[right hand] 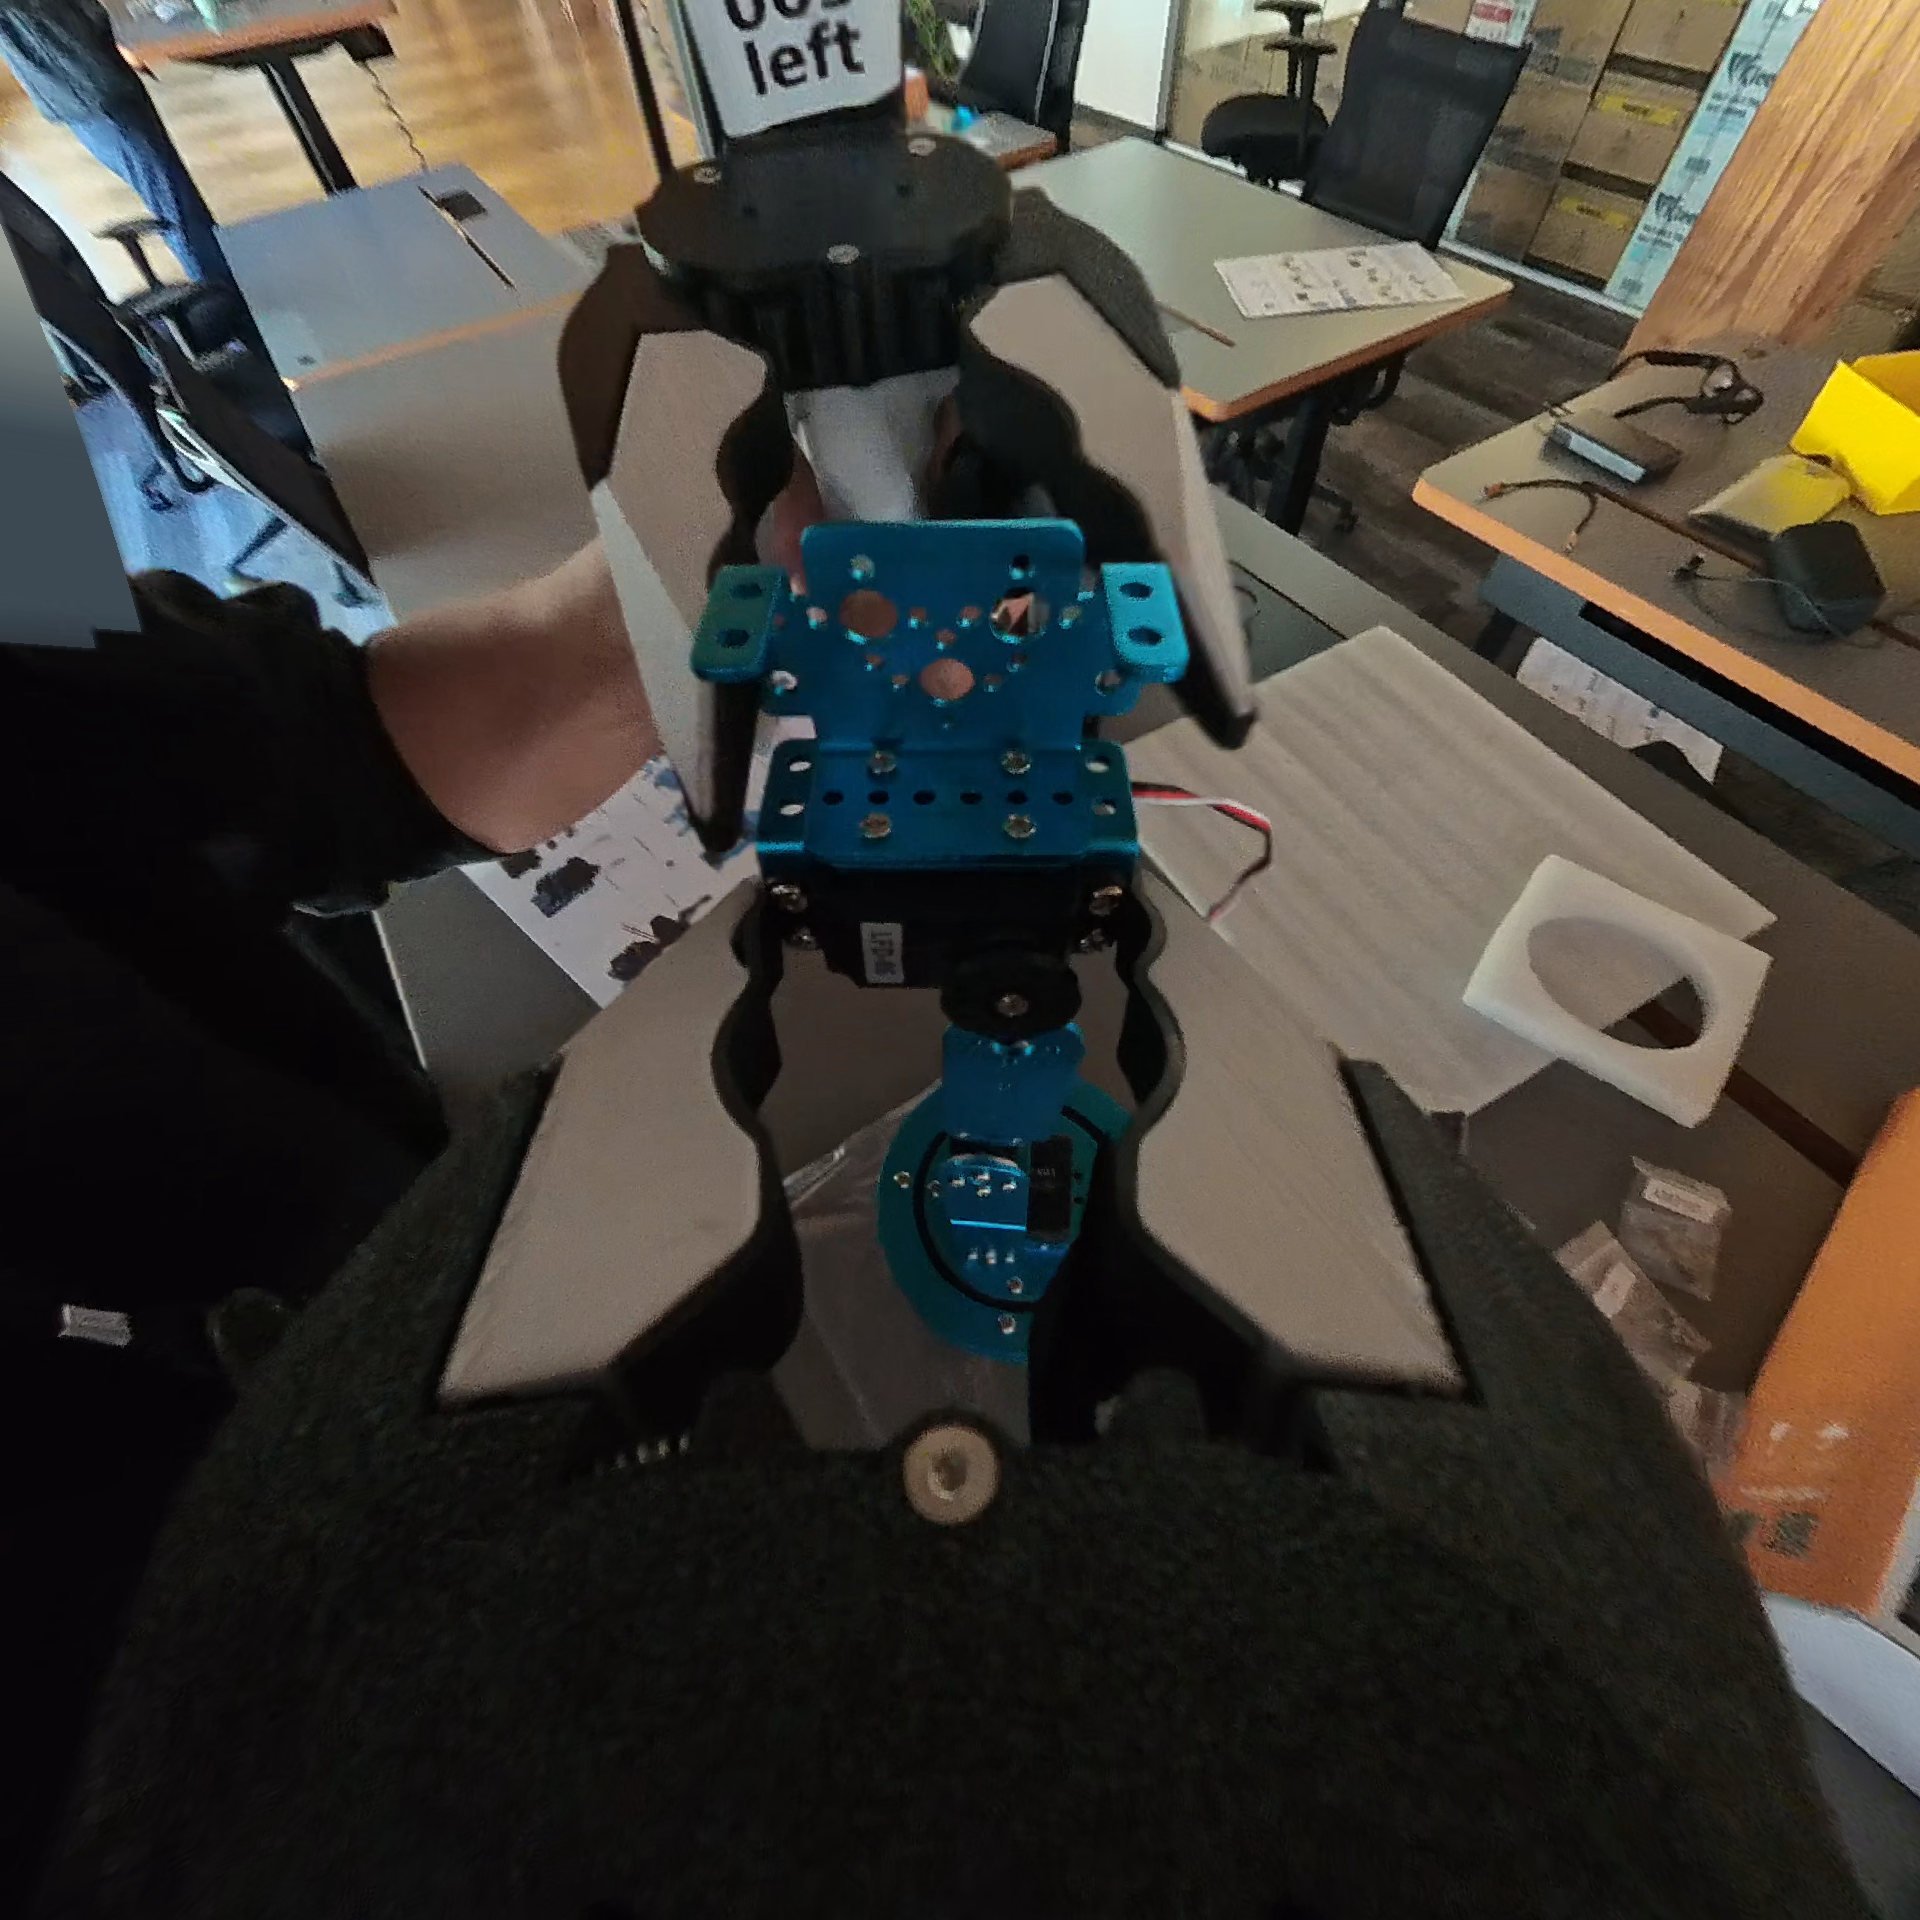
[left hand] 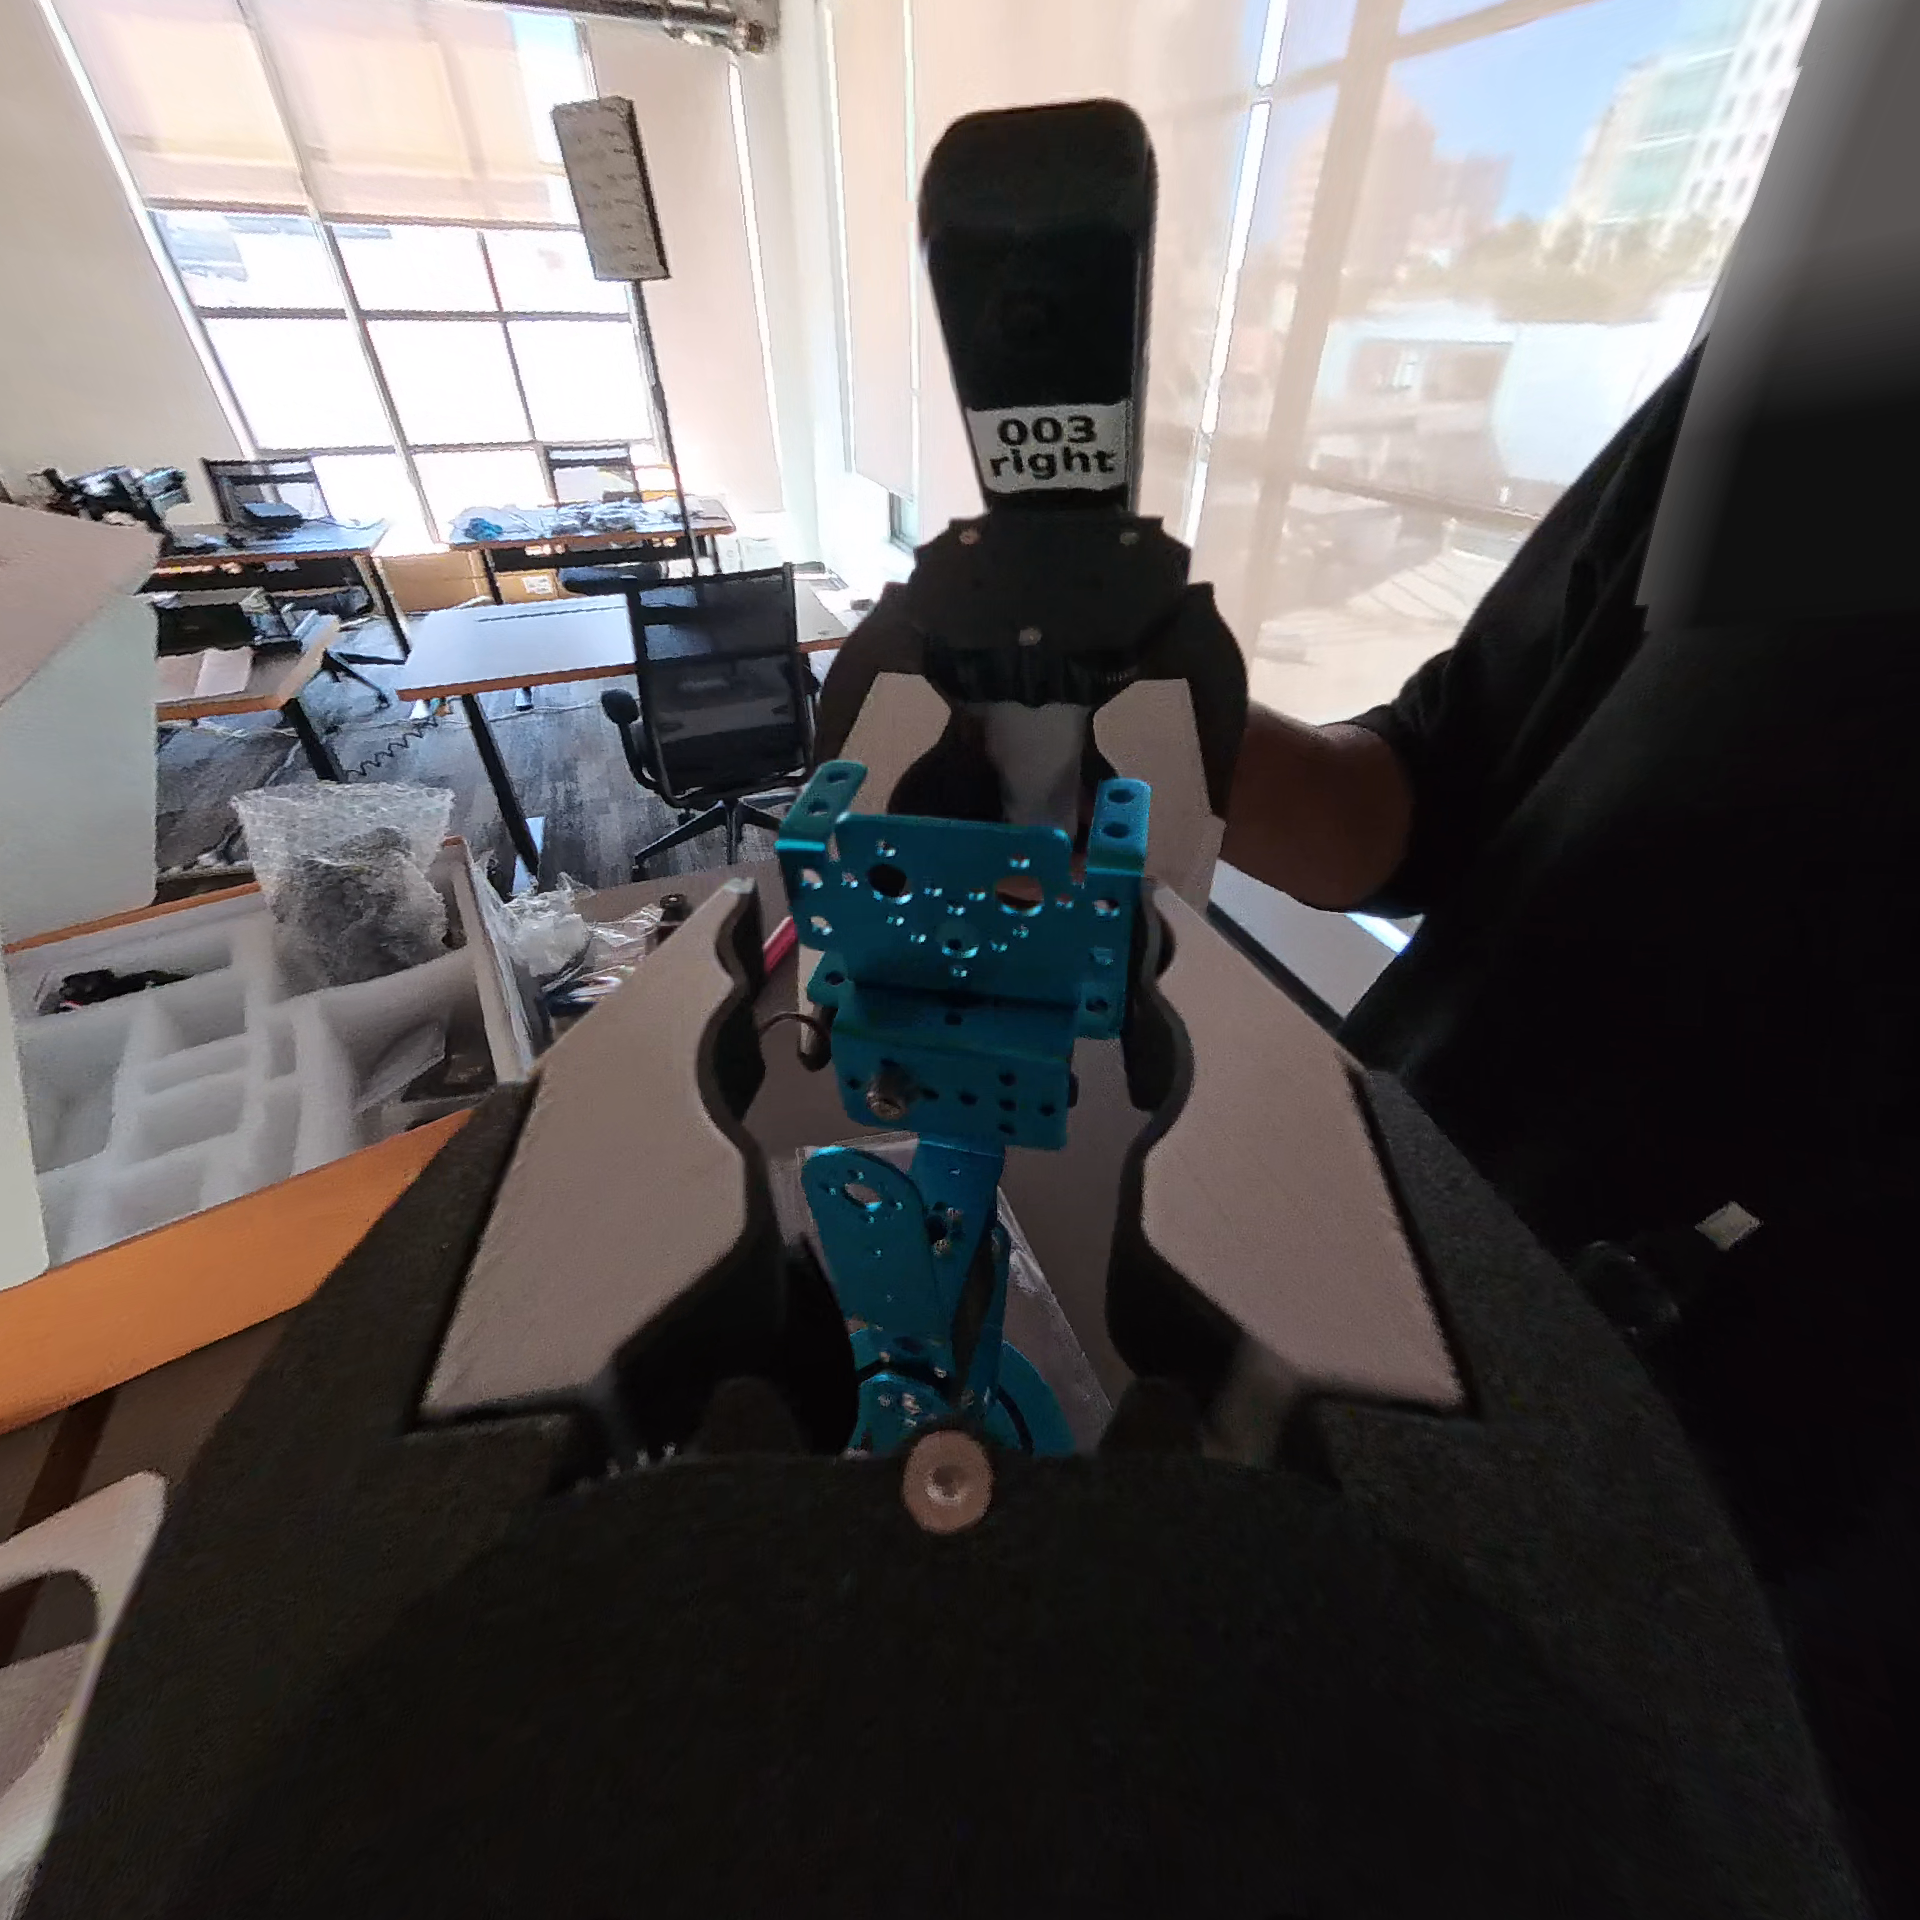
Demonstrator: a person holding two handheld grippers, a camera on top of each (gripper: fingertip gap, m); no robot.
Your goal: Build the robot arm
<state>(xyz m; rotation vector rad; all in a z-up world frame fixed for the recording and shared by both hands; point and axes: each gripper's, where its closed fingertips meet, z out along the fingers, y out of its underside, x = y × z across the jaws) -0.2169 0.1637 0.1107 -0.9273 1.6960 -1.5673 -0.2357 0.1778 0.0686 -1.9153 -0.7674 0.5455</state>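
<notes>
Left claw [left hand: 951,935], fingers spread, flanking blue metal bracket assembly [left hand: 951,997] without clear contact; grip not discernible. Right claw [right hand: 951,914], fingers likewise parted around black servo [right hand: 914,935] beneath same assembly; contact not discernible. Assembly raised above desk [right hand: 1455,831], between both claws, round blue base [right hand: 987,1226] at 6 o'clock. Red-white-black wire [right hand: 1216,821] trailing toward 3 o'clock. White foam block with round hole [right hand: 1621,987] at 3 o'clock. White foam tray [left hand: 208,1049] at 9 o'clock. Office chair [left hand: 717,707] at 11 o'clock.
</notes>
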